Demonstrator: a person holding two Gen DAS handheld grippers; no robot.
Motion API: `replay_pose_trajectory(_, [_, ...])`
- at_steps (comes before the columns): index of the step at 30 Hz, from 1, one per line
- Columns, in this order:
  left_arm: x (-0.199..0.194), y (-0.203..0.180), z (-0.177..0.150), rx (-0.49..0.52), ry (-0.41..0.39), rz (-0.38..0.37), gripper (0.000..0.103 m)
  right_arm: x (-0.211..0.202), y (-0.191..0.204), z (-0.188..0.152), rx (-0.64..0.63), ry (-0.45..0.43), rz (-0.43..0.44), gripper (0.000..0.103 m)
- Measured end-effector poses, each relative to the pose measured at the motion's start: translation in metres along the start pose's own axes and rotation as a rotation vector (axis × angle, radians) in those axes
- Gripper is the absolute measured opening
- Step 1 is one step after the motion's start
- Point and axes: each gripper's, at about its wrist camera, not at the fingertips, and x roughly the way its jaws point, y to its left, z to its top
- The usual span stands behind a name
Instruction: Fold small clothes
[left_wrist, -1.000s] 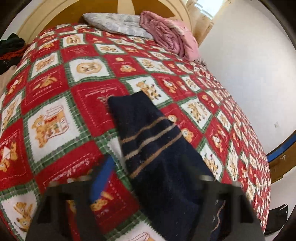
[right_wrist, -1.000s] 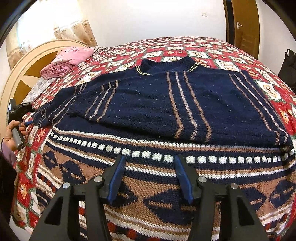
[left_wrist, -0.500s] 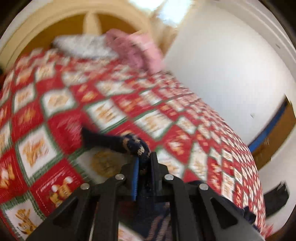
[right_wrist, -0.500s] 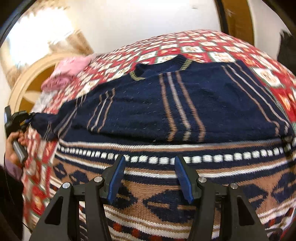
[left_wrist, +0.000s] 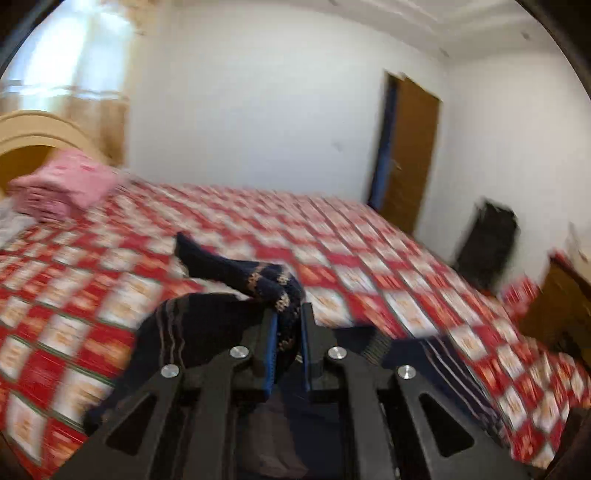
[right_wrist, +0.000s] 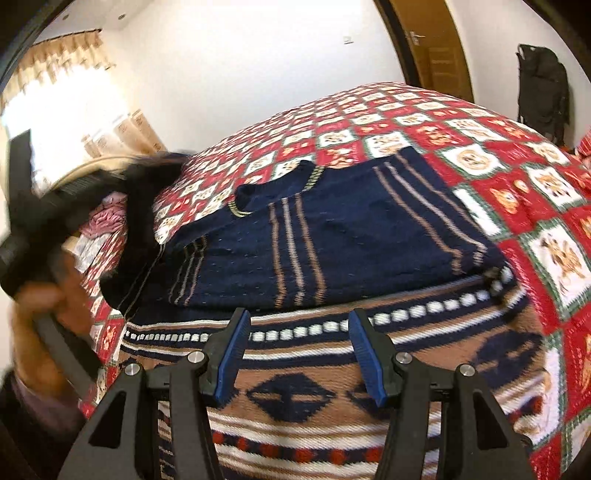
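Sweater sleeve (left_wrist: 236, 271) is clamped in L gripper (left_wrist: 287, 334), frame ctr; R gripper (right_wrist: 295, 354) held apart, empty, above sweater (right_wrist: 332, 229) hem.

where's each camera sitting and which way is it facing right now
Left wrist: sits on the left gripper, facing across the quilted bed toward a wooden door; its fingers are shut on the navy sweater's sleeve.
Right wrist: sits on the right gripper, open, hovering over the sweater on its patterned lower part, facing the far wall; a hand holding the left gripper shows at left.
Shared: sweater, bed, door, pink folded blanket.
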Motion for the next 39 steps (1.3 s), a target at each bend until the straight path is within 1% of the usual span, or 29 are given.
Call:
replay_pose_trajectory(1, [0.012, -0.017, -0.013, 0.03, 0.046, -0.033, 0.017, -0.003, -0.004, -0.002, 0.006, -0.002, -0.007, 0.057])
replay_pose_trajectory(2, [0.024, -0.033, -0.029, 0.068, 0.112, -0.057, 0.02, -0.005, -0.006, -0.003, 0.009, -0.002, -0.012, 0.057])
replay_pose_trajectory(3, [0.029, -0.044, -0.041, 0.096, 0.159, -0.071, 0.02, -0.008, -0.01, -0.005, 0.01, -0.003, -0.019, 0.057])
replay_pose_trajectory(4, [0.03, -0.049, -0.049, 0.115, 0.186, -0.083, 0.02, -0.009, -0.012, -0.006, 0.011, -0.004, -0.024, 0.057])
replay_pose_trajectory(6, [0.024, -0.056, -0.063, 0.145, 0.209, -0.107, 0.033, -0.011, -0.018, -0.009, 0.019, -0.002, -0.031, 0.057])
replay_pose_trajectory(8, [0.007, -0.052, -0.068, 0.143, 0.211, -0.097, 0.071, -0.008, -0.023, -0.008, 0.036, 0.012, -0.023, 0.057])
replay_pose_trajectory(9, [-0.002, -0.048, -0.069, 0.135, 0.204, -0.09, 0.077, -0.006, -0.025, -0.006, 0.049, 0.017, -0.014, 0.057])
replay_pose_trajectory(10, [-0.017, -0.037, -0.068, 0.12, 0.179, -0.08, 0.079, -0.005, -0.026, -0.003, 0.059, 0.017, -0.004, 0.057])
replay_pose_trajectory(11, [-0.023, -0.034, -0.067, 0.111, 0.164, -0.072, 0.08, -0.005, -0.025, 0.001, 0.066, 0.016, 0.01, 0.057])
replay_pose_trajectory(13, [-0.039, -0.013, -0.065, 0.078, 0.14, -0.047, 0.08, -0.004, -0.016, 0.018, 0.047, 0.004, 0.054, 0.057])
replay_pose_trajectory(14, [-0.043, -0.002, -0.066, 0.054, 0.131, -0.021, 0.08, -0.003, -0.012, 0.025, 0.039, -0.004, 0.07, 0.057])
replay_pose_trajectory(16, [-0.051, 0.023, -0.066, 0.001, 0.12, 0.037, 0.08, 0.004, 0.003, 0.047, 0.028, -0.019, 0.134, 0.057])
replay_pose_trajectory(17, [-0.055, 0.038, -0.066, -0.034, 0.117, 0.08, 0.08, 0.009, 0.008, 0.054, 0.015, -0.02, 0.147, 0.057])
replay_pose_trajectory(18, [-0.058, 0.049, -0.065, -0.06, 0.114, 0.103, 0.08, 0.02, 0.017, 0.064, -0.014, -0.008, 0.148, 0.057])
replay_pose_trajectory(21, [-0.061, 0.072, -0.066, -0.132, 0.113, 0.142, 0.08, 0.062, 0.043, 0.083, -0.084, 0.049, 0.089, 0.057])
replay_pose_trajectory(23, [-0.063, 0.083, -0.069, -0.169, 0.114, 0.16, 0.08, 0.09, 0.059, 0.091, -0.145, 0.078, 0.024, 0.057])
replay_pose_trajectory(25, [-0.067, 0.089, -0.073, -0.181, 0.113, 0.165, 0.08, 0.124, 0.072, 0.101, -0.22, 0.107, -0.082, 0.057])
replay_pose_trajectory(27, [-0.07, 0.093, -0.075, -0.181, 0.113, 0.186, 0.08, 0.151, 0.078, 0.105, -0.257, 0.16, -0.144, 0.057])
replay_pose_trajectory(28, [-0.071, 0.095, -0.076, -0.182, 0.115, 0.19, 0.08, 0.159, 0.077, 0.104, -0.265, 0.181, -0.157, 0.057])
replay_pose_trajectory(29, [-0.071, 0.097, -0.077, -0.186, 0.118, 0.192, 0.08, 0.167, 0.074, 0.104, -0.265, 0.208, -0.167, 0.055])
replay_pose_trajectory(30, [-0.074, 0.1, -0.078, -0.19, 0.119, 0.194, 0.08, 0.173, 0.07, 0.102, -0.256, 0.231, -0.173, 0.034])
replay_pose_trajectory(32, [-0.075, 0.104, -0.08, -0.196, 0.122, 0.194, 0.08, 0.169, 0.062, 0.101, -0.245, 0.219, -0.162, 0.018])
replay_pose_trajectory(33, [-0.075, 0.105, -0.08, -0.197, 0.124, 0.193, 0.08, 0.163, 0.057, 0.103, -0.235, 0.208, -0.131, 0.013])
replay_pose_trajectory(35, [-0.072, 0.106, -0.082, -0.2, 0.128, 0.193, 0.08, 0.149, 0.048, 0.109, -0.197, 0.182, -0.054, 0.013])
replay_pose_trajectory(37, [-0.069, 0.106, -0.083, -0.204, 0.139, 0.187, 0.08, 0.12, 0.038, 0.111, -0.171, 0.111, 0.036, 0.012])
replay_pose_trajectory(38, [-0.069, 0.105, -0.083, -0.204, 0.139, 0.18, 0.08, 0.101, 0.029, 0.11, -0.167, 0.059, 0.062, 0.012])
replay_pose_trajectory(39, [-0.069, 0.103, -0.083, -0.202, 0.133, 0.173, 0.08, 0.089, 0.022, 0.107, -0.164, 0.027, 0.067, 0.012])
